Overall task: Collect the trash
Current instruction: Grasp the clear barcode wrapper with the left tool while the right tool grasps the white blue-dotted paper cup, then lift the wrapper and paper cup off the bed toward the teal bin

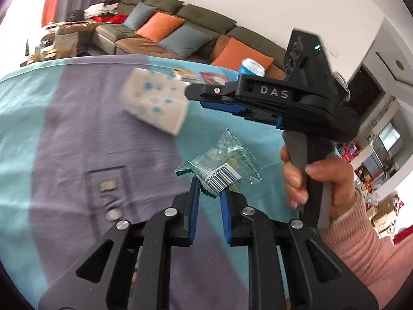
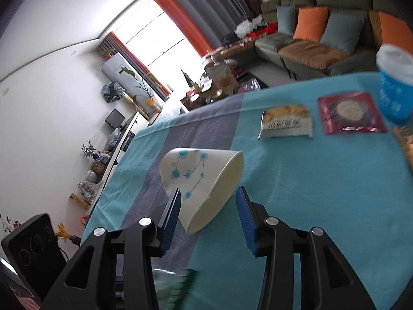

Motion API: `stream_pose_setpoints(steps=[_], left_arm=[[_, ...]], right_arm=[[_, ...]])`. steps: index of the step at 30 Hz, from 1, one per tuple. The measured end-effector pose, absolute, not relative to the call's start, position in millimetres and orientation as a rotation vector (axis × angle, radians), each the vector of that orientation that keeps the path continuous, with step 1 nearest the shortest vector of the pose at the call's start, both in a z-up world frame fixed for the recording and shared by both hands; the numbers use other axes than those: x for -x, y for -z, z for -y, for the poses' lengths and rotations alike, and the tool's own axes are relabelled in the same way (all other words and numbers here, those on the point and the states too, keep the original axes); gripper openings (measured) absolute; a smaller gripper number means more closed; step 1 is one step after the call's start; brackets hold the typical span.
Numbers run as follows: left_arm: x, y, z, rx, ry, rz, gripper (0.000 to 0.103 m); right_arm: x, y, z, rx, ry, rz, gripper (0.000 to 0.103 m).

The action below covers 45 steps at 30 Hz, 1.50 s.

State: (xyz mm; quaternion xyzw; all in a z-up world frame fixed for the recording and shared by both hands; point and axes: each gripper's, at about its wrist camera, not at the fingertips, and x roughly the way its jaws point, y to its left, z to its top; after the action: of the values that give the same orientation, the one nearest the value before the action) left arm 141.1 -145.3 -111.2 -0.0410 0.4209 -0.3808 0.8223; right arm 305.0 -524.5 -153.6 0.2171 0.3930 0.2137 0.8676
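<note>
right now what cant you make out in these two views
- Paper cup: motion blurred in the left wrist view, so whether the right gripper touches it is unclear.
- Blue cup: cut off by the right edge of the right wrist view, print blurred.
- Orange packet: mostly cut off by the same edge.
- Clear wrapper: its near end lies between the left gripper fingers; contact unclear.
</note>
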Motion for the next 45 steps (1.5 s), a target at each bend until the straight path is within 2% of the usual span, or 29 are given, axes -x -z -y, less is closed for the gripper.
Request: stream_pose_setpoints(steps=[6, 8, 9, 10, 13, 18, 29, 45], left_arm=[[-140, 113, 86, 0.142, 0.718, -0.878, 0.016], [-140, 112, 71, 0.146, 0.684, -0.866, 0.016], [-141, 111, 64, 0.155, 0.669, -0.864, 0.016], [-141, 110, 55, 0.159, 0.649, -0.857, 0.016], [-137, 102, 36, 0.148, 0.608, -0.831, 0.016], [-133, 90, 7, 0.144, 0.549, -0.787, 0.016], [-120, 72, -32, 0.135, 0.445, -0.725, 0.016], [-95, 57, -60, 0.149, 0.322, -0.680, 0.016]], right_arm=[[-315, 164, 514, -0.485, -0.483, -0.878, 0.042], [-315, 165, 511, -0.494, -0.496, -0.886, 0.032], [-316, 165, 510, -0.493, -0.501, -0.887, 0.023], [-315, 164, 508, -0.489, -0.501, -0.885, 0.019], [-312, 159, 502, -0.479, -0.512, -0.873, 0.010], [-305, 149, 491, -0.443, -0.523, -0.832, 0.002], [-281, 125, 456, -0.393, -0.607, -0.758, 0.002], [-267, 110, 395, -0.354, -0.753, -0.743, 0.002]])
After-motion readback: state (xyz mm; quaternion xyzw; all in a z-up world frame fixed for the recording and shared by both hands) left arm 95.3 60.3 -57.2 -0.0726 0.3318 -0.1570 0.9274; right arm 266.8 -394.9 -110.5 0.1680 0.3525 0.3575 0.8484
